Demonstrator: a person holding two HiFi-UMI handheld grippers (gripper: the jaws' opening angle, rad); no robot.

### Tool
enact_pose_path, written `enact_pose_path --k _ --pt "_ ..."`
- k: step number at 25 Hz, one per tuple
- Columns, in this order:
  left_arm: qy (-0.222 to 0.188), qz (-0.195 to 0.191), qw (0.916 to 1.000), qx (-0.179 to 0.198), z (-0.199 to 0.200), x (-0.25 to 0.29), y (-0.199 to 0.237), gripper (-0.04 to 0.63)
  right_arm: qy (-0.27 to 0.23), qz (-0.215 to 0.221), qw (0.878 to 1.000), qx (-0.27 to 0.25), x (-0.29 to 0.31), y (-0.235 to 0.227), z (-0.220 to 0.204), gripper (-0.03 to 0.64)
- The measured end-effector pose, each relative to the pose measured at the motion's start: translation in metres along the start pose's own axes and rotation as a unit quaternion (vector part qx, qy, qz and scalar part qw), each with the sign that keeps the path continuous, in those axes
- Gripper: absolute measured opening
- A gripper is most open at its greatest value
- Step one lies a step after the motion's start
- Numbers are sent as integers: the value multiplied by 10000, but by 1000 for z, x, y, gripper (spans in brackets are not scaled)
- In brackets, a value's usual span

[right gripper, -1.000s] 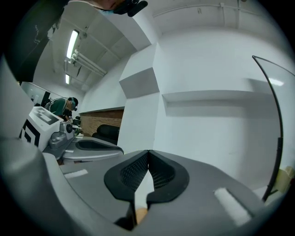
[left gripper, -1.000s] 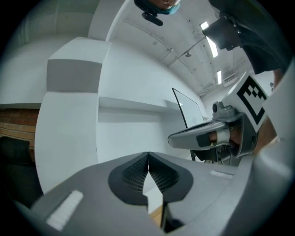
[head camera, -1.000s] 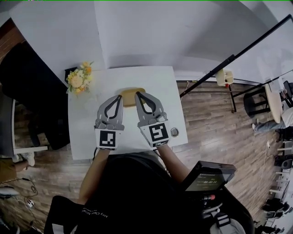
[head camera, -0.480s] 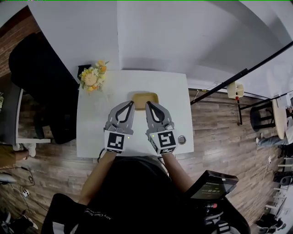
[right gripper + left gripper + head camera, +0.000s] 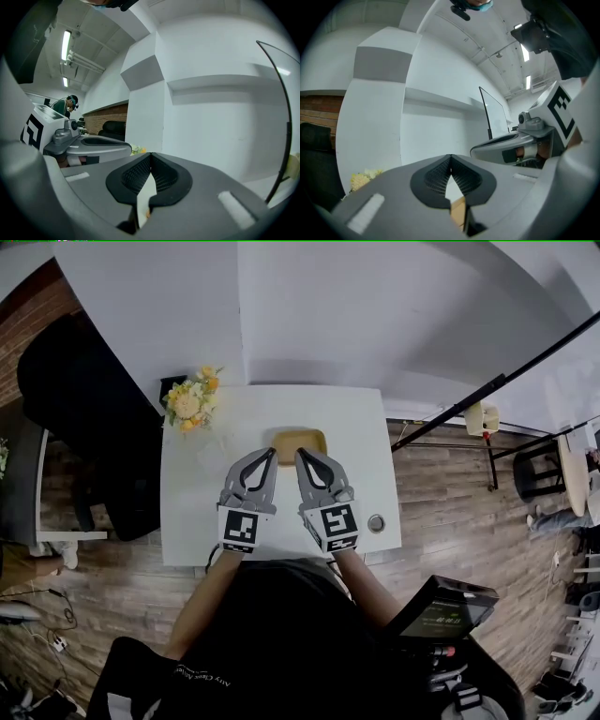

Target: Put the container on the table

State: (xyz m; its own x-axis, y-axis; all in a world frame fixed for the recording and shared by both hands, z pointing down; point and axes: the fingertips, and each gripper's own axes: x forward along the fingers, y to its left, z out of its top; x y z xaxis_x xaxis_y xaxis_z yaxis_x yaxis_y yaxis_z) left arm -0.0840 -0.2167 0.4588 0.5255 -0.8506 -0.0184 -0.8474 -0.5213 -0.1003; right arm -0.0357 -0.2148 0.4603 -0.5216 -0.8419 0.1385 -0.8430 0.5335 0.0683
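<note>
A shallow tan container [image 5: 300, 440] sits low over the far middle of the white table [image 5: 197, 512]. Both grippers come at it side by side from the near side, pointing level. My left gripper [image 5: 272, 452] is shut at the container's near left corner. My right gripper [image 5: 300, 452] is shut on the near rim, just right of the left one. In the left gripper view a strip of the tan container [image 5: 458, 212] shows under the closed pads [image 5: 440, 180]. The right gripper view gives only a sliver of orange beneath its closed pads [image 5: 161, 176].
A bunch of yellow and white flowers [image 5: 189, 401] stands at the table's far left corner. A small round metal object [image 5: 376, 522] lies near the right front edge. A black chair [image 5: 84, 399] is at the left, and a black stand pole [image 5: 497, 381] slants at the right.
Both grippers have sunk toward the tabletop together, still shut, with the container staying at their tips. The head view has shifted, so the table sits further right in frame.
</note>
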Motion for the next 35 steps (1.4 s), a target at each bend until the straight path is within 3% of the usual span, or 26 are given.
enact_pose_path --k 35 --pt "271 -74 9995 -105 -21 4 0 2 207 249 9994 74 0 12 -19 12"
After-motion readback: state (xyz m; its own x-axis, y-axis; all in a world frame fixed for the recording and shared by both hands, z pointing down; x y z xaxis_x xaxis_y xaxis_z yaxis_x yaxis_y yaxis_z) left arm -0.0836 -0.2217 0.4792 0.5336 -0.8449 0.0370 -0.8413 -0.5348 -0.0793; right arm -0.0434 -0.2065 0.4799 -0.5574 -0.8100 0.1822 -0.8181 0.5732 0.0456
